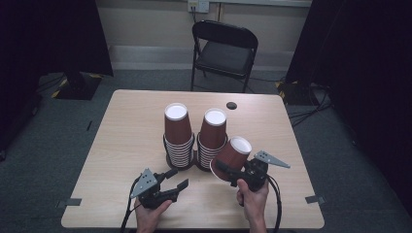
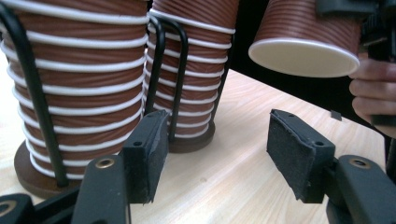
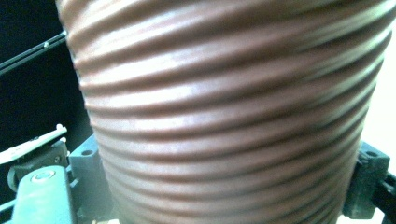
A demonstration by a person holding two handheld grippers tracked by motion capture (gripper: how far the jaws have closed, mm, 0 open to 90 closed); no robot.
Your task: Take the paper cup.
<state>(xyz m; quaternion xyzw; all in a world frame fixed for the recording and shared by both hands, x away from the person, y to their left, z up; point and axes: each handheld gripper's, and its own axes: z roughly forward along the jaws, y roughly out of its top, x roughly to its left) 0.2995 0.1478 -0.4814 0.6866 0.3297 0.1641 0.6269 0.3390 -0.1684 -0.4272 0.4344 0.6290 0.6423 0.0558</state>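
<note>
Two stacks of brown ribbed paper cups stand upside down in black wire holders at mid table: the left stack (image 1: 178, 141) (image 2: 79, 84) and the right stack (image 1: 212, 138) (image 2: 196, 70). My right gripper (image 1: 226, 167) (image 3: 229, 186) is shut on a single brown cup (image 1: 232, 156) (image 3: 224, 116), held tilted just right of the right stack, its white rim (image 2: 303, 58) facing down over the table. My left gripper (image 1: 179, 177) (image 2: 217, 149) is open near the front edge, pointing at the stacks' bases, with nothing between its pads.
The wooden table (image 1: 136, 121) has a dark round hole (image 1: 231, 105) behind the stacks. A black folding chair (image 1: 224, 48) stands beyond the far edge. Black curtains hang on both sides. A hand (image 2: 373, 88) holds the right gripper.
</note>
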